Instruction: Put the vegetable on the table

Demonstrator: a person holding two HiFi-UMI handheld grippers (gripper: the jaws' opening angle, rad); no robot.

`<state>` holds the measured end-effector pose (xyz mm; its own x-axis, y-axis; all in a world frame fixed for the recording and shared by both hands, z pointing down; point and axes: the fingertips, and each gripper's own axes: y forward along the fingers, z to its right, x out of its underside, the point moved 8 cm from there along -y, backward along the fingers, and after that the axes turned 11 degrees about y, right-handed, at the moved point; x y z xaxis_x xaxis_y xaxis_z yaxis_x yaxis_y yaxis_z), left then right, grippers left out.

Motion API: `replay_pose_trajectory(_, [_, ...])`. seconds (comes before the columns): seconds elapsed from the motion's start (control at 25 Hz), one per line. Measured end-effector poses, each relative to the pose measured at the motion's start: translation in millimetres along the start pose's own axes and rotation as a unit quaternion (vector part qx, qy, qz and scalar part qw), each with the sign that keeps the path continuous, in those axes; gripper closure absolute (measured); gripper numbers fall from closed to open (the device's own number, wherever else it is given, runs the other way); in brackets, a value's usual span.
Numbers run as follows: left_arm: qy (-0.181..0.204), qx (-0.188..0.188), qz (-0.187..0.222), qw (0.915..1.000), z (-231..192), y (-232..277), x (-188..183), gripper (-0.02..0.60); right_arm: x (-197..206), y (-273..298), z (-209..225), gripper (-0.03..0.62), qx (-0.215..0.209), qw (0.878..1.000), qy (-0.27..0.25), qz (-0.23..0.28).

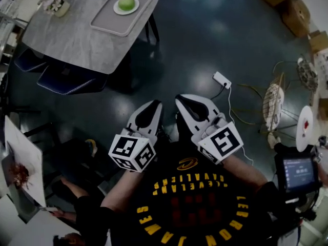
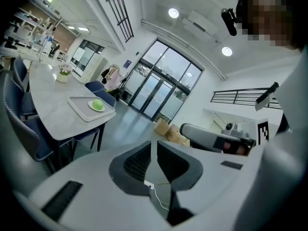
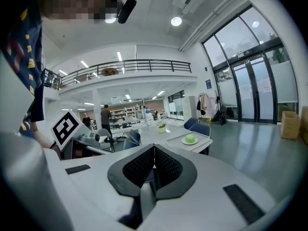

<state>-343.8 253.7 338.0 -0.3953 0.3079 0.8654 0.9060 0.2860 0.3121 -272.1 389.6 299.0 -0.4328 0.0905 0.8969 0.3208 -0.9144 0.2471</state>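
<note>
Head view: your left claw point(image 1: 156, 105) and right claw point(image 1: 180, 100) are closed, empty, since the vegetable point(image 1: 126, 3) lies well ahead of them.

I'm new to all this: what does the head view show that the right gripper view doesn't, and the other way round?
Only the head view: a white power strip on the floor and a small lit screen. Only the right gripper view: a balcony railing and tall glass doors. Both: the right gripper, shut and empty, and the green vegetable on a plate on the tray on the table.
</note>
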Motion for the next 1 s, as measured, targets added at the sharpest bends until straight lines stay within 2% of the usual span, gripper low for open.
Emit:
replay_pose_trajectory(0.2, [0.022,-0.021,0.004,0.9995,3,12,-13,0.538,-13,10,16,0.588,-0.031,0.999,0.001,0.01])
replay_pose_trajectory(0.52, [0.044,-0.067,0.02,0.9966,9,107,-57,0.538,-67,36,122,0.588,-0.072,0.997,0.016,0.02])
replay_pose_trajectory(0.72, [0.039,-0.088,0.023,0.9951,14,141,-68,0.538,-82,38,165,0.588,-0.087,0.996,0.033,0.019])
replay_pose_trajectory(1.0, [0.039,-0.108,0.018,0.9932,8,165,-76,0.538,-89,54,194,0.588,-0.104,0.993,0.055,0.018])
